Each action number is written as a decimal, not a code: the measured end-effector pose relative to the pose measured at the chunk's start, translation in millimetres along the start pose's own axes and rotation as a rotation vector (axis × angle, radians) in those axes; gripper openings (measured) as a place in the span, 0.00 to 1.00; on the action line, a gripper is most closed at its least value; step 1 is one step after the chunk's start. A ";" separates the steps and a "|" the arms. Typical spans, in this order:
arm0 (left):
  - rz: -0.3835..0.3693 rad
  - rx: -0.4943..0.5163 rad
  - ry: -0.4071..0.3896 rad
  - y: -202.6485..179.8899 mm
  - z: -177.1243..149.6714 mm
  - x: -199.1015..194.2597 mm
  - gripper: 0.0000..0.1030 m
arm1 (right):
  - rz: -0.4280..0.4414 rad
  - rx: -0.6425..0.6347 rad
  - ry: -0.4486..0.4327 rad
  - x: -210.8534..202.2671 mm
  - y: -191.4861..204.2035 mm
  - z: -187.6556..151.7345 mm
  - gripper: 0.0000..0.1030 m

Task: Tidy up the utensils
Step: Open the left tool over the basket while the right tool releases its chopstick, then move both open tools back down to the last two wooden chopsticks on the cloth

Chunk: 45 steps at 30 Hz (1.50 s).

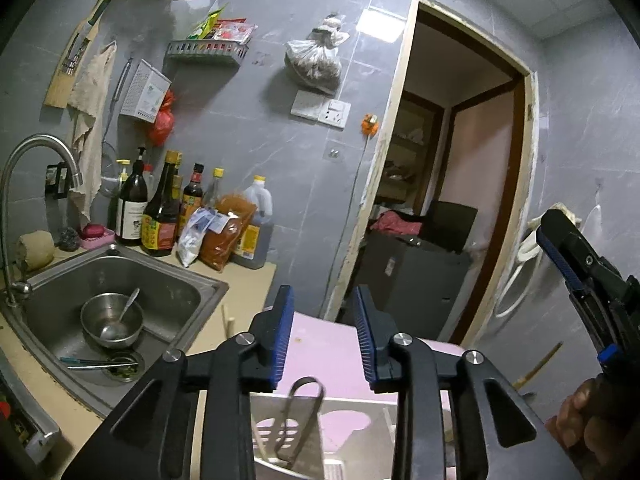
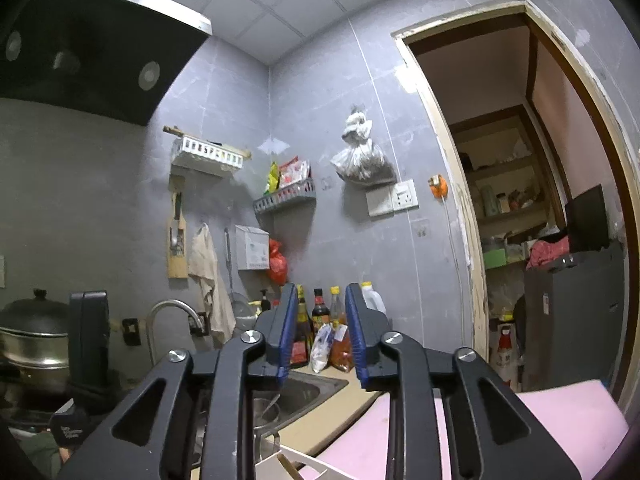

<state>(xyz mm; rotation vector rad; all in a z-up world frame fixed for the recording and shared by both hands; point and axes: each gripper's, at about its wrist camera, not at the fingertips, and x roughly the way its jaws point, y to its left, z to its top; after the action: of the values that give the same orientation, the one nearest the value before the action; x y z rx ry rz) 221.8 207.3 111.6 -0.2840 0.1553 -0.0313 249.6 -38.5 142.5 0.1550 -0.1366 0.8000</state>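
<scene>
My left gripper [image 1: 323, 330] is open and empty, held above a white utensil holder [image 1: 352, 412] that stands on a pink board [image 1: 324, 344]. A metal utensil handle loop [image 1: 304, 396] sticks up in the holder, below the jaws. A steel bowl [image 1: 112, 320] with a spoon [image 1: 124, 312] sits in the sink [image 1: 180, 292], with chopsticks [image 1: 96, 364] by the drain. My right gripper [image 2: 321, 324] is open and empty, raised over the counter; it also shows at the right edge of the left wrist view [image 1: 576, 256]. The holder's rim [image 2: 296, 460] shows at the bottom of the right wrist view.
Sauce bottles [image 1: 160, 208] and bags stand behind the sink. A faucet [image 1: 36, 160] arches at left. Wall racks [image 1: 208, 50], a hanging bag [image 1: 316, 60] and an open doorway [image 1: 452, 200] lie ahead. A pot [image 2: 36, 332] and range hood [image 2: 100, 48] are at left.
</scene>
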 end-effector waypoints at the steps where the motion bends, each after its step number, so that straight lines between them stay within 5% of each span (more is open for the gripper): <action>1: -0.009 -0.004 -0.003 -2.8 2.7 -2.6 0.29 | 0.000 -0.006 -0.006 -2.6 -0.6 4.0 0.25; 12: -0.020 -0.002 -0.068 -46.3 15.4 -38.6 0.76 | -0.039 -0.009 -0.010 -49.2 -29.7 34.7 0.72; 19: -0.057 0.035 -0.070 -80.5 8.4 -58.1 0.92 | -0.098 -0.024 0.016 -91.6 -53.2 42.0 0.98; 32: -0.127 0.141 0.030 -136.6 -41.1 -65.0 0.94 | -0.235 -0.058 0.123 -148.8 -91.7 28.4 1.00; 45: -0.137 0.144 0.290 -144.3 -100.6 -37.3 0.94 | -0.325 -0.018 0.363 -161.4 -128.7 -26.2 1.00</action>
<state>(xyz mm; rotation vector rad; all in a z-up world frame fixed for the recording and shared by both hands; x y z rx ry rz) 167.9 43.0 62.3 -0.1448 0.4199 -0.2189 233.0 -235.2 76.6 0.0119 0.2201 0.4913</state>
